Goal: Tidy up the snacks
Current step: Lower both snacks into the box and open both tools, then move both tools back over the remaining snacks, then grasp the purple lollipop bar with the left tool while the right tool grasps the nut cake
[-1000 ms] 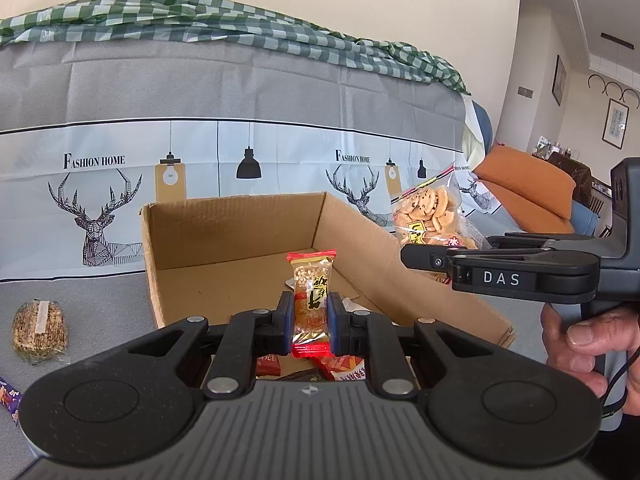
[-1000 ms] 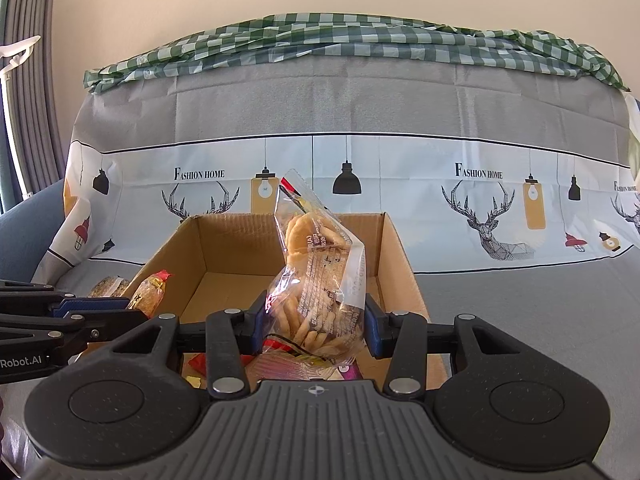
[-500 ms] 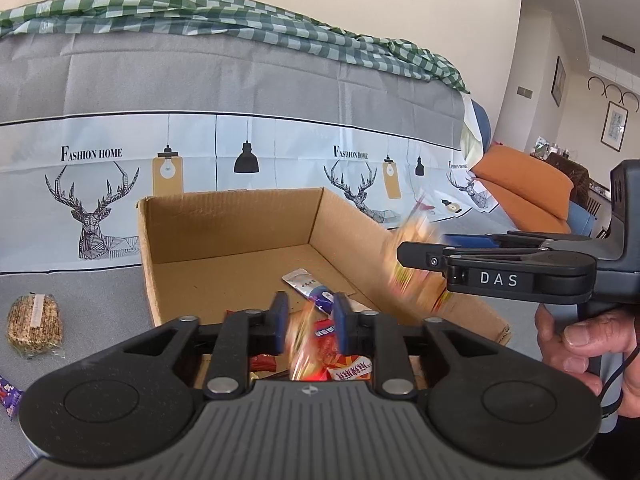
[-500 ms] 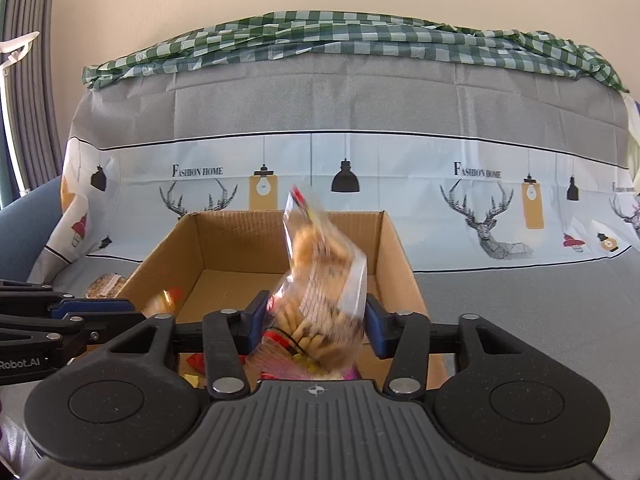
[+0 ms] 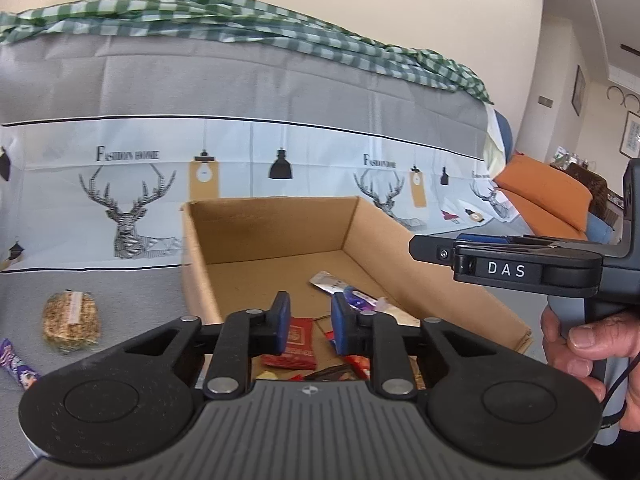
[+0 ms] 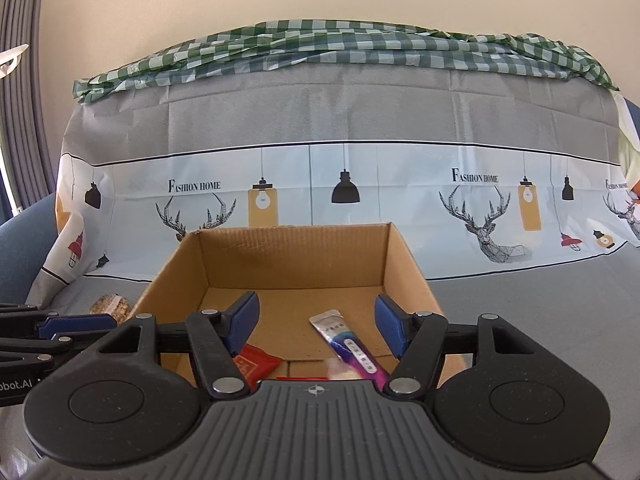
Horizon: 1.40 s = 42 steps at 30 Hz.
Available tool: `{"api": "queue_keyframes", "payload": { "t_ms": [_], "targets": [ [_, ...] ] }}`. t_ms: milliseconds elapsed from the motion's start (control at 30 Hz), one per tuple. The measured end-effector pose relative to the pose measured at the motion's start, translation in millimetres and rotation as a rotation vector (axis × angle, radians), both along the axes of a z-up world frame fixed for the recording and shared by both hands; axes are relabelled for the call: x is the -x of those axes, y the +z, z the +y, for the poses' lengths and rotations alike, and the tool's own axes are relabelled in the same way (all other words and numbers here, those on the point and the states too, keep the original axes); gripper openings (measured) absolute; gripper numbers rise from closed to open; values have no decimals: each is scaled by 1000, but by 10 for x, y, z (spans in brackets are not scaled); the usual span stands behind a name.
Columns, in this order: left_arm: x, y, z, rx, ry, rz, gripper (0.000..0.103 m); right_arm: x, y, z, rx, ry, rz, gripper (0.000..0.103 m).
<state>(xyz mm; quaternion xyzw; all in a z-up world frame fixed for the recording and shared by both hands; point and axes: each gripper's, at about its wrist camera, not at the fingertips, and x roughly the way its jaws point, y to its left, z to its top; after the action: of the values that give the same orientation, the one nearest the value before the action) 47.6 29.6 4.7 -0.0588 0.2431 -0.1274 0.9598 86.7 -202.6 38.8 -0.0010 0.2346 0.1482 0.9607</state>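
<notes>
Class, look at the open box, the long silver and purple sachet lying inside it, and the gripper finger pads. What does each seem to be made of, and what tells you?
Box: corrugated cardboard, matte brown; fluted ribbing shows on its walls. Sachet: probably foil or metallised plastic film; glossy silver sheen, flat sealed end. Finger pads: dark blue, matte, possibly rubber or soft plastic; unclear from looks alone.

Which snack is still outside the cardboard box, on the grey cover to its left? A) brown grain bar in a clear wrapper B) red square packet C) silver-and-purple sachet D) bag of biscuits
A: in the left wrist view the brown grain bar lies on the grey cover left of the cardboard box, while the red square packet and the silver-and-purple sachet lie inside the box.
</notes>
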Motion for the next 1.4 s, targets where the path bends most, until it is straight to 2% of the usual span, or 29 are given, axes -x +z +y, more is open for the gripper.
{"api": "queue_keyframes", "payload": {
  "t_ms": [167, 300, 367, 400, 467, 533, 600, 633, 667, 767, 833, 1033, 1133, 1200, 1233, 1267, 1400],
  "targets": [
    [32, 16, 280, 6, 62, 31, 23, 30, 45, 282, -31, 28, -4, 66],
    [-51, 22, 506, -84, 69, 48, 23, 64, 64, 534, -65, 64, -1, 66],
    [-114, 10, 671, -128, 110, 35, 23, 82, 61, 662, -81, 88, 5, 66],
    [-151, -19, 799, -123, 144, 42, 24, 95, 62, 723, -87, 100, 7, 66],
    [-226, -135, 1086, -73, 218, 90, 24, 129, 68, 844, -96, 125, 9, 65],
    [-307, -229, 1403, -8, 326, 176, 25, 158, 69, 945, -101, 150, 11, 64],
    [-348, -294, 1803, 122, 451, 236, 32, 169, 70, 1031, -101, 169, 13, 62],
    [-360, -357, 1988, 192, 516, 272, 42, 170, 74, 1067, -102, 176, 15, 62],
    [-378, -437, 2155, 260, 575, 317, 47, 168, 77, 1099, -106, 182, 17, 62],
    [-462, -754, 2548, 440, 701, 487, 48, 140, 65, 1173, -131, 189, 40, 62],
    [-512, -913, 2671, 496, 750, 560, 48, 110, 45, 1218, -151, 193, 63, 62],
    [-759, -940, 2647, 401, 755, 580, 48, 38, -40, 1452, -165, 214, 110, 62],
    [-863, -971, 2563, 301, 759, 608, 46, 25, -82, 1596, -157, 233, 126, 62],
    [-894, -973, 2530, 246, 763, 614, 35, 23, -113, 1698, -146, 243, 134, 62],
    [-883, -962, 2515, 219, 762, 612, 21, 20, -124, 1750, -139, 246, 135, 62],
    [-864, -946, 2516, 198, 765, 608, 17, 20, -133, 1804, -131, 247, 133, 63],
    [-743, -872, 2602, 186, 798, 596, 15, 40, -172, 2054, -83, 221, 100, 66]
  ]
}}
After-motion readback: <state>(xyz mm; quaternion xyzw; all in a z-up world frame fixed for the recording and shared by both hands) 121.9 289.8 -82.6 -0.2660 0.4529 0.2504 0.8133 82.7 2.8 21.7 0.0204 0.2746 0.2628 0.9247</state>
